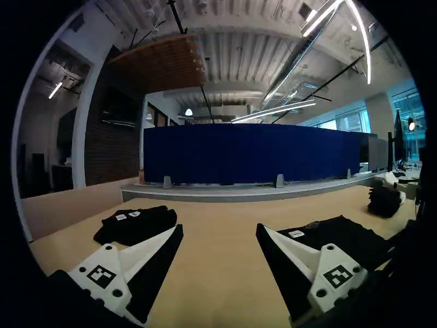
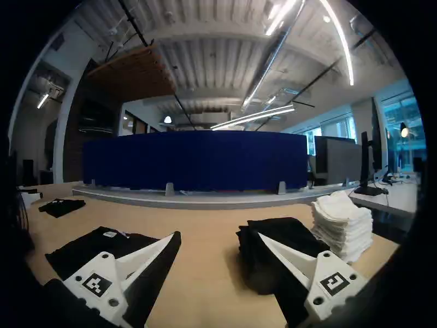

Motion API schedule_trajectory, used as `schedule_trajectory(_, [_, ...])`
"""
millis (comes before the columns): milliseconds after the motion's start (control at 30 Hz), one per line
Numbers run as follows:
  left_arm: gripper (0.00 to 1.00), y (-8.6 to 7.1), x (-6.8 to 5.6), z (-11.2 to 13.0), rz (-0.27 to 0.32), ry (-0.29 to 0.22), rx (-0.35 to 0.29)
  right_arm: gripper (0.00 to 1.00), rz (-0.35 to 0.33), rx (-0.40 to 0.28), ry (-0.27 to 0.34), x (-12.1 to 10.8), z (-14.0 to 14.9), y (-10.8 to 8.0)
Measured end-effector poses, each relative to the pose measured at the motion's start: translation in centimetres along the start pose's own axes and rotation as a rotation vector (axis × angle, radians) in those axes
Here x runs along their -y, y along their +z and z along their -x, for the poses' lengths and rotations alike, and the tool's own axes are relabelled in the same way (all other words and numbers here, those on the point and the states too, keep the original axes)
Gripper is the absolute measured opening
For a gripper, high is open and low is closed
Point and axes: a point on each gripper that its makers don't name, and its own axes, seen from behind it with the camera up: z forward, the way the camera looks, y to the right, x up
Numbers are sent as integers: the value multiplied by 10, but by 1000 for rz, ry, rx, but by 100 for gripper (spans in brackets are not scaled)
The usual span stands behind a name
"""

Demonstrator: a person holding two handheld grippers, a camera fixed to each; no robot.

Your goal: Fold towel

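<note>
My left gripper (image 1: 218, 228) is open just above the wooden table (image 1: 218, 257), nothing between its fingers. A folded black towel (image 1: 136, 224) lies ahead of its left finger. A flat black towel (image 1: 338, 235) lies behind its right finger. My right gripper (image 2: 218, 235) is also open and holds nothing. That flat black towel (image 2: 98, 249) spreads out beside its left finger. A stack of folded black towels (image 2: 278, 246) sits behind its right finger, partly hidden by it.
A stack of white towels (image 2: 341, 224) stands at the table's right edge beside the black stack. A small black towel (image 2: 63, 206) lies far left. A blue partition (image 1: 246, 153) runs along the table's far side. Monitors (image 2: 368, 158) stand on the right.
</note>
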Motion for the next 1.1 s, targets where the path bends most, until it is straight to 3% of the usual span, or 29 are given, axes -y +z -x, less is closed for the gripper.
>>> schedule_trajectory(1100, [99,-2,-1,0,5,0,2,100,2,0,0,0,1,1])
